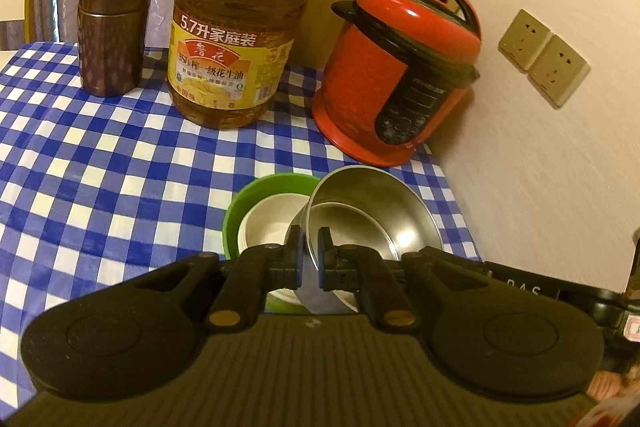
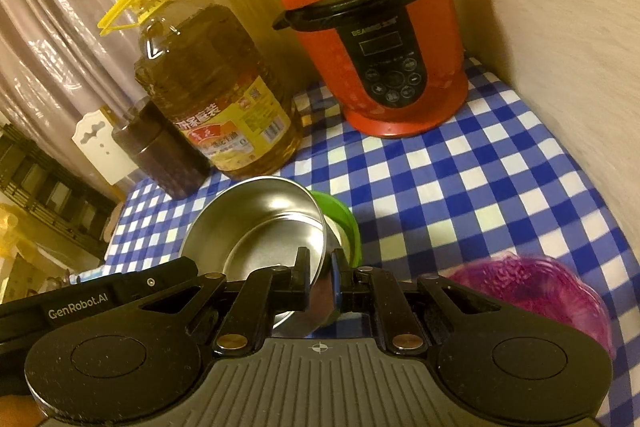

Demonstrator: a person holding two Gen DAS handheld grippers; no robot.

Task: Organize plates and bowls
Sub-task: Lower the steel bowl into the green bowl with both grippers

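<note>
A: Left wrist view. The left gripper (image 1: 309, 247) has its jaws drawn narrow, one finger either side of the near wall of the steel bowl (image 1: 376, 215). It is clamped on the rim.

B: Confirmed from the other side. The right gripper (image 2: 320, 267) is also narrow and pinches the same steel bowl (image 2: 260, 223) on its rim. Both claws hold one bowl.

A: Bowl position: tilted, its opening turned towards the cameras. It sits over the right part of the green bowl (image 1: 256, 191), overlapping it. I cannot tell whether the two touch.

B: Inside the green bowl there is a white bowl (image 1: 272, 223), nested. In the right wrist view the green bowl (image 2: 344, 219) shows only as a rim behind the steel one.

A: All of it lies over the blue-and-white checked tablecloth (image 1: 100, 155), near its front edge.

B: Further back: a red pressure cooker (image 1: 400, 67) against the wall, a large oil bottle (image 1: 236, 27) with a yellow label to its left, and a brown canister (image 1: 112, 27) left of that. All three stand upright, well apart from the bowls.

A: Right wrist view also shows a purple bowl (image 2: 532, 287) on the cloth, just right of the right gripper. It is partly hidden by the gripper body.

B: Two wall sockets (image 1: 544, 59) on the wall right of the cooker.
</note>
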